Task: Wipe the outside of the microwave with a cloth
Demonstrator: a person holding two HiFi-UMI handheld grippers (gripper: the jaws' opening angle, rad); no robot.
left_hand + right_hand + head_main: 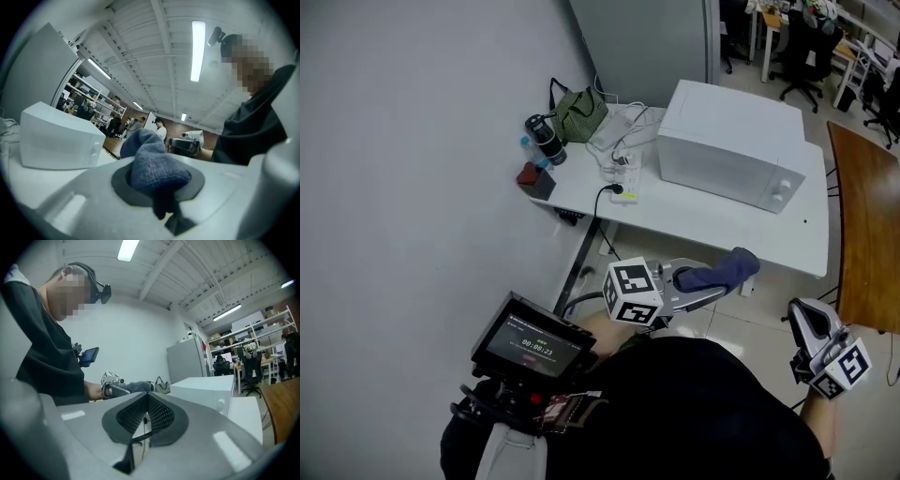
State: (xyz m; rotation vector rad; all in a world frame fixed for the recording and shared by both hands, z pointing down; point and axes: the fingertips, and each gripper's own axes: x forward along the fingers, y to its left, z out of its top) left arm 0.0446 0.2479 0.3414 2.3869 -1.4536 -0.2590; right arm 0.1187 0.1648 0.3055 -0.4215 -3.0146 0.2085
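Observation:
The white microwave [727, 145] stands on a white table [694, 225], its knobs at its right end; it also shows in the left gripper view [56, 140] and the right gripper view [206, 390]. My left gripper [705, 281] is held short of the table's near edge, shut on a bunched dark blue cloth [727, 269] that bulges out between its pads [154, 161]. My right gripper [802, 317] hangs lower right over the floor, well clear of the table. Its ribbed pads [157, 416] meet at the tips with nothing between them.
On the table's left part lie a power strip with cables [623, 173], a green bag [579, 114], a black cylinder [546, 139] and a dark red box [534, 178]. A grey wall runs along the left. A brown wooden table [862, 234] stands at the right, office chairs [802, 52] behind.

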